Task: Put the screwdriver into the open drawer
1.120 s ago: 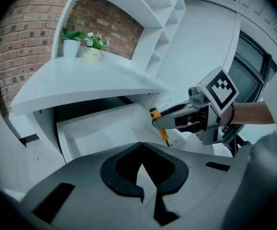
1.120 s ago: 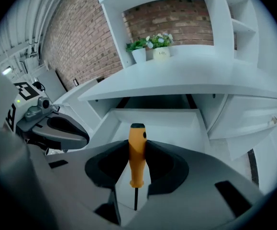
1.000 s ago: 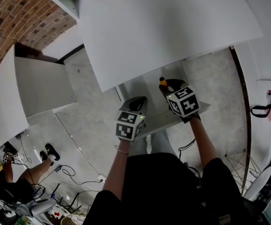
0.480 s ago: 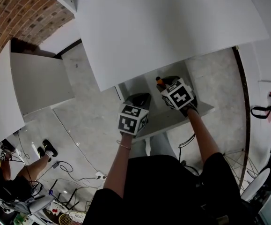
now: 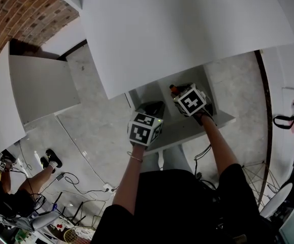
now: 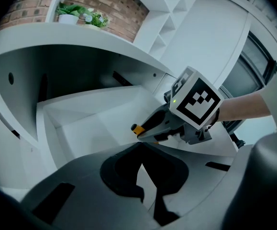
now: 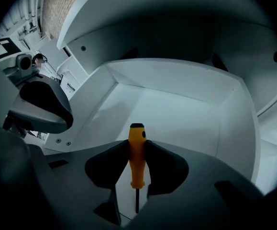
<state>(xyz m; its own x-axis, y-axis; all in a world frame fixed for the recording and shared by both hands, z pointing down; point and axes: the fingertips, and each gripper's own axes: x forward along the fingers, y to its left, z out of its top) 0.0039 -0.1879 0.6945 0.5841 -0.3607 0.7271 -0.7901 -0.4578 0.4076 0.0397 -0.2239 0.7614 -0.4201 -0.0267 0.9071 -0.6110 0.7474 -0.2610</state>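
Two grippers: a person standing at a white table holds one in each hand, both over the open drawer that juts out from under the tabletop's near edge.
Right gripper: closed on the screwdriver's handle, a dark pad pressing each side; it points steeply down into the drawer, on the right.
Screwdriver: orange handle with a black cap, clamped between the right jaws. The cap end points away into the drawer and the thin dark shaft points back toward the gripper body. It hangs over the drawer's bare floor; whether it touches cannot be told.
Left gripper: tips drawn together with nothing between them, held just left of the right gripper at the drawer's left side.
Drawer: white inside and out, with bare walls and floor.
Surroundings: a brick wall at the far left and cables on the grey floor at the near left.
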